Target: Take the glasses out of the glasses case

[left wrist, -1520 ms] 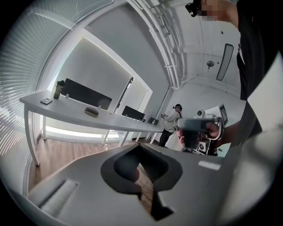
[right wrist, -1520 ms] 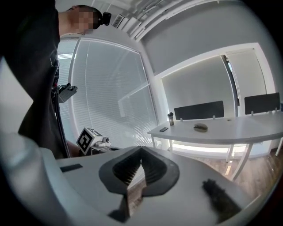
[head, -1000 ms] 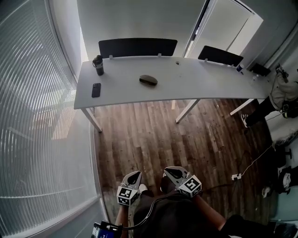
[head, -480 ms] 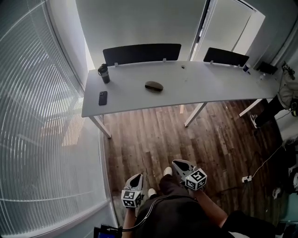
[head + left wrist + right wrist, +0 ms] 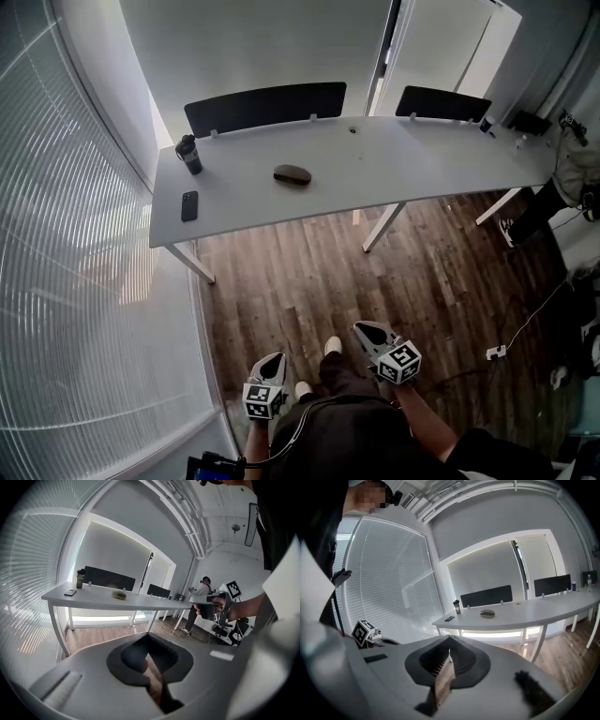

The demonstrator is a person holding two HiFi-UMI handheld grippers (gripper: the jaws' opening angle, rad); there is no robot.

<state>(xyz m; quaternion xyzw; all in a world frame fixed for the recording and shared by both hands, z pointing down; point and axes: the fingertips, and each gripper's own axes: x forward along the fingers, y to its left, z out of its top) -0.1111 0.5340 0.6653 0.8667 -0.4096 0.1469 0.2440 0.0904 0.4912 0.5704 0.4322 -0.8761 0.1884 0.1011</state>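
two shut, empty, left hand-held gripper (image 5: 271, 359), right hand-held gripper (image 5: 367, 329), glasses case (image 5: 292, 174) far ahead

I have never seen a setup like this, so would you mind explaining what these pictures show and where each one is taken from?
A person holds a two-jaw gripper in each hand: left gripper, right gripper. One picture comes from a camera on the person's head, looking down. The other two come from cameras riding on the grippers, looking along their jaws. Both grippers are shut and empty. Some way off stands a white desk with a closed glasses case, a phone and a dark bottle.
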